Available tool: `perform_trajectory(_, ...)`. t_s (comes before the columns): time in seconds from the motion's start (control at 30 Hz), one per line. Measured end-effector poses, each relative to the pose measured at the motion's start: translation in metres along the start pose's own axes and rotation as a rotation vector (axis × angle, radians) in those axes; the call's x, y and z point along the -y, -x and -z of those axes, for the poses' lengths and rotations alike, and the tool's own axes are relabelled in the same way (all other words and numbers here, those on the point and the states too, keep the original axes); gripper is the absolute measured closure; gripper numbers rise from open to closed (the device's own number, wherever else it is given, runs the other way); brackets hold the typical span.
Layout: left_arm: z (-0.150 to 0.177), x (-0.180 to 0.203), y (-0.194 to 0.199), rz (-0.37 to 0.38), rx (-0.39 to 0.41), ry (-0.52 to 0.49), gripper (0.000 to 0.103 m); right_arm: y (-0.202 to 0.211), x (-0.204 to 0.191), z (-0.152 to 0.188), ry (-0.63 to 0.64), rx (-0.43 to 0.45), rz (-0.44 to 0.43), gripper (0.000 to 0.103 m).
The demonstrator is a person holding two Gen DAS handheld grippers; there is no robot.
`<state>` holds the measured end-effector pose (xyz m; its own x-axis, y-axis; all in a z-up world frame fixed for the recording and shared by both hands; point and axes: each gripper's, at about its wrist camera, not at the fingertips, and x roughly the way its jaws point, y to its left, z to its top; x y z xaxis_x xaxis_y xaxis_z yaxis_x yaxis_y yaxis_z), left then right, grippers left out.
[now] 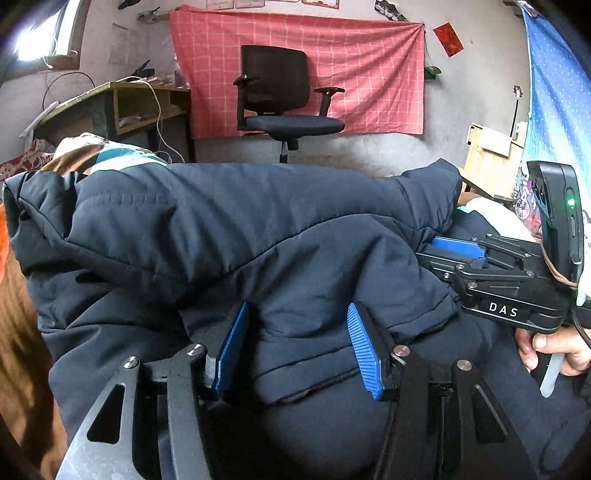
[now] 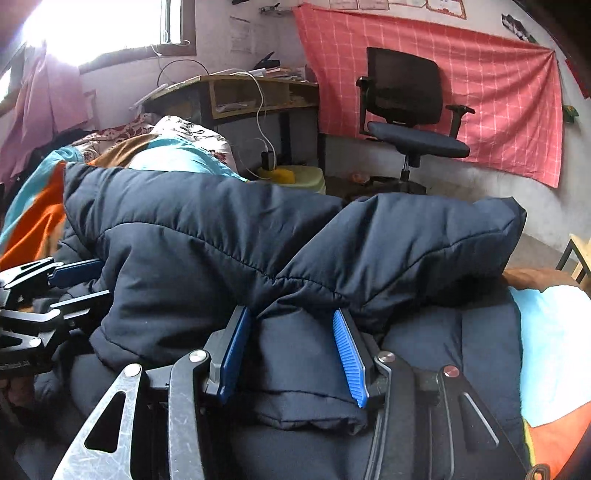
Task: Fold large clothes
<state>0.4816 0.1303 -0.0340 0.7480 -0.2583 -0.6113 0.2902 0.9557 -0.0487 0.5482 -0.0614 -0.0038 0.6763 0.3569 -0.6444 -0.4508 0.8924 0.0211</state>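
A: We see a dark navy padded jacket (image 1: 229, 236) lying in a bulky heap across a bed covered by a patchwork bedspread (image 2: 550, 332) in orange, teal and brown. The jacket fills the lower half of both wrist views.

B: We see the left gripper (image 1: 299, 343) low in its own view, its blue ribbed pads (image 1: 364, 350) standing partly apart. A thick fold of the jacket's hem sits between the jaws. From here we cannot tell whether the pads press it or only flank it.

A: The right gripper (image 2: 295, 350) looks much the same in its view: jaws partly spread, a padded fold of the jacket bunched between them, cloth touching both pads. Again we cannot tell whether it is truly pinched.

B: In the left view we also see the right gripper at the right edge, marked "DAS", with a green light on its black body. A hand (image 1: 554, 350) wraps its handle.

A: Behind the bed we see a black office chair (image 1: 284, 99) standing before a pink checked cloth (image 1: 369, 74) hung on the wall. To its left is a wooden table (image 2: 251, 96) with a white cable draped over it, and a bright window (image 2: 96, 26) above.
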Motion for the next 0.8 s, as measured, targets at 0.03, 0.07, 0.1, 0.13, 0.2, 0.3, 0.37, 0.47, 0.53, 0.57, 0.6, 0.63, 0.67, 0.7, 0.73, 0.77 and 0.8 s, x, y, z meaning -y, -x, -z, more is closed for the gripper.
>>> perform_trajectory(0.03, 0.002, 0.000, 0.001, 0.000, 0.002, -0.002, 0.054, -0.001, 0.000, 0.002, 0.002, 0.006, 0.004, 0.059)
perform_trajectory(0.07, 0.003, 0.001, 0.001, 0.001, 0.003, -0.002, 0.054, -0.003, 0.000, 0.004, -0.001, 0.012, 0.004, 0.059)
perform_trajectory(0.1, 0.004, 0.000, 0.000, 0.002, 0.003, -0.001, 0.054, -0.003, 0.000, 0.008, -0.004, 0.015, 0.004, 0.059)
perform_trajectory(0.13, 0.005, 0.000, 0.000, 0.003, 0.005, -0.001, 0.054, -0.004, 0.001, 0.009, -0.007, 0.017, 0.004, 0.059)
perform_trajectory(0.2, 0.005, 0.002, 0.000, 0.003, 0.006, -0.003, 0.054, -0.005, 0.002, 0.011, -0.006, 0.017, 0.008, 0.059)
perform_trajectory(0.3, 0.005, 0.001, -0.001, 0.002, 0.006, -0.005, 0.054, -0.009, 0.003, 0.012, -0.007, 0.012, 0.008, 0.059)
perform_trajectory(0.37, 0.006, 0.001, -0.001, 0.001, 0.006, -0.004, 0.054, -0.011, 0.004, 0.012, -0.010, 0.010, 0.007, 0.059)
perform_trajectory(0.47, 0.005, 0.005, -0.002, -0.018, 0.004, -0.018, 0.054, -0.012, 0.003, 0.012, -0.006, 0.008, 0.013, 0.059)
perform_trajectory(0.53, 0.006, 0.008, -0.001, -0.024, 0.009, -0.022, 0.054, -0.011, 0.003, 0.013, -0.008, 0.009, 0.011, 0.059)
perform_trajectory(0.57, 0.006, 0.008, 0.000, -0.026, 0.010, -0.024, 0.054, -0.011, 0.003, 0.013, -0.009, 0.010, 0.010, 0.059)
perform_trajectory(0.6, 0.005, 0.008, 0.002, -0.028, 0.013, -0.025, 0.053, -0.011, 0.002, 0.013, -0.010, 0.011, 0.010, 0.059)
perform_trajectory(0.63, 0.004, 0.008, 0.003, -0.031, 0.015, -0.025, 0.053, -0.010, 0.002, 0.013, -0.012, 0.013, 0.009, 0.059)
perform_trajectory(0.67, 0.003, 0.010, 0.005, -0.046, 0.012, -0.020, 0.048, -0.009, 0.001, 0.014, -0.011, 0.018, 0.010, 0.059)
perform_trajectory(0.7, 0.001, 0.011, 0.006, -0.067, 0.001, -0.006, 0.039, -0.008, 0.001, 0.014, -0.013, 0.022, 0.008, 0.059)
perform_trajectory(0.73, -0.001, 0.010, 0.008, -0.088, -0.013, 0.025, 0.035, -0.006, 0.003, 0.013, -0.019, 0.026, 0.001, 0.059)
perform_trajectory(0.77, -0.003, 0.008, 0.010, -0.094, -0.025, 0.056, 0.030, -0.005, 0.004, 0.013, -0.031, 0.029, -0.010, 0.059)
perform_trajectory(0.8, -0.004, 0.005, 0.013, -0.093, -0.030, 0.086, 0.030, -0.003, 0.006, 0.012, -0.037, 0.030, -0.015, 0.058)
